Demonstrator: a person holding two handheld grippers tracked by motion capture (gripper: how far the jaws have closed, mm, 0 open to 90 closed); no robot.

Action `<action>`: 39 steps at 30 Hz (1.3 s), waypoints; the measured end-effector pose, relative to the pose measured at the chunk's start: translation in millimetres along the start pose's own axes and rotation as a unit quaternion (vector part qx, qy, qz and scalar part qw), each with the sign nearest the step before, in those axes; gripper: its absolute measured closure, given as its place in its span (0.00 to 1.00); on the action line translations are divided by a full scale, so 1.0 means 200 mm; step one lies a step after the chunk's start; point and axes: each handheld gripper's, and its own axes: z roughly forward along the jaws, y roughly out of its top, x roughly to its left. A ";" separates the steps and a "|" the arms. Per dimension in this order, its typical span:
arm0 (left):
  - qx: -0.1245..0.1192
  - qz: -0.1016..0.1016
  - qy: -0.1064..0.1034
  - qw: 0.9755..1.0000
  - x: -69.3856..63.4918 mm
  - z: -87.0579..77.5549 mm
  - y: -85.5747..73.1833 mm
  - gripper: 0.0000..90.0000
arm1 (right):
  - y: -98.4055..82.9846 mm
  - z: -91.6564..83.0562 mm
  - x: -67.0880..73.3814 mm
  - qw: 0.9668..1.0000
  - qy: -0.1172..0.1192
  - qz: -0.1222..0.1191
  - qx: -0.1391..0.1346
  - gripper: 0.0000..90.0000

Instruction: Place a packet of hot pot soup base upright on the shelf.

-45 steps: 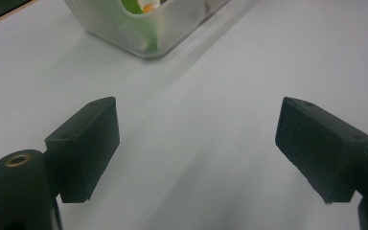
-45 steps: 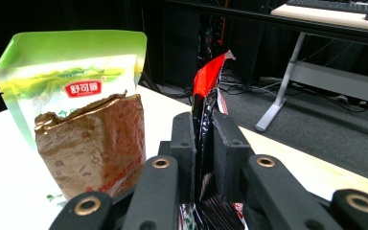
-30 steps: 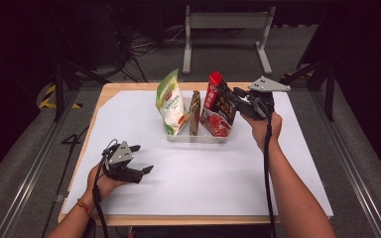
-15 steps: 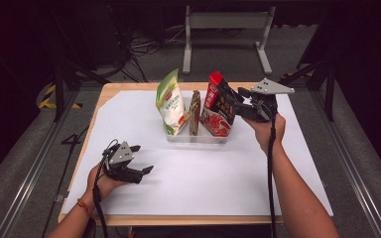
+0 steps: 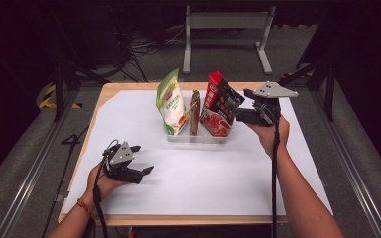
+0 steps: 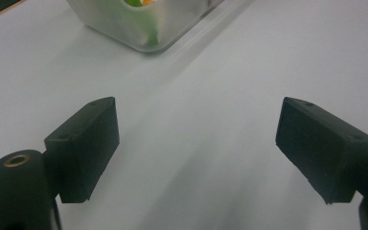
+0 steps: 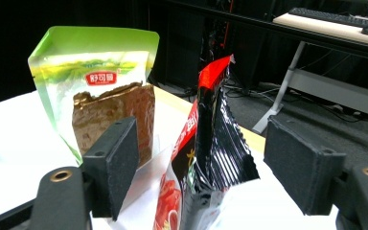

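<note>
A clear plastic tray (image 5: 198,138) at the table's middle holds three upright pouches: a green one (image 5: 171,101), a thin brown one (image 5: 194,111) and a red-and-black one (image 5: 217,106). My right gripper (image 5: 242,106) hovers at the red-and-black pouch's right side. Its jaws have just been opening. In the right gripper view the red-and-black pouch (image 7: 211,143) stands between the spread pads without touching them, with the green pouch (image 7: 91,57) and brown pouch (image 7: 110,115) behind. My left gripper (image 5: 143,158) rests open on the white sheet at the front left, nothing between its jaws (image 6: 196,143).
A white sheet (image 5: 203,173) covers most of the wooden table. A corner of the tray (image 6: 148,24) lies ahead of the left gripper. Dark floor with cables and a metal frame (image 5: 225,22) lies beyond the far edge.
The right gripper's jaws have spread apart off the red-and-black pouch's top, and the gripper has drawn slightly right. The left hand has stayed put.
</note>
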 end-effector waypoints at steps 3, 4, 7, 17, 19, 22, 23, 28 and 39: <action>0.000 0.000 0.000 1.000 0.00 0.00 0.00 0.17 | -0.01 -0.02 0.01 1.000 0.019 -0.018 0.012 0.35; 0.000 0.000 0.001 1.000 0.00 0.00 0.00 0.17 | -0.01 -0.02 0.01 0.999 0.019 -0.024 0.016 0.34; 0.002 0.000 0.001 1.000 0.00 0.00 0.00 0.17 | -0.02 -0.02 0.03 0.999 0.015 -0.044 0.024 0.31; 0.004 0.002 0.002 1.000 0.00 0.01 0.00 0.18 | -0.07 -0.06 0.03 0.998 0.012 -0.050 0.040 0.26; 0.004 0.003 0.002 1.000 0.00 0.01 0.00 0.18 | -0.08 -0.07 0.03 0.998 0.012 -0.052 0.043 0.26; 0.005 0.004 0.003 1.000 0.00 0.01 0.00 0.18 | -0.11 -0.07 0.04 0.997 0.017 -0.058 0.045 0.26; 0.006 0.004 0.004 1.000 0.00 0.01 0.00 0.18 | -0.11 -0.08 0.05 0.997 0.017 -0.061 0.045 0.26; 0.007 0.006 0.004 1.000 0.00 0.01 0.00 0.18 | -0.16 -0.09 0.07 0.997 0.022 -0.067 0.041 0.24; 0.009 0.007 0.004 1.000 -0.01 0.01 0.00 0.18 | -0.27 -0.11 0.06 0.996 0.010 -0.072 0.055 0.20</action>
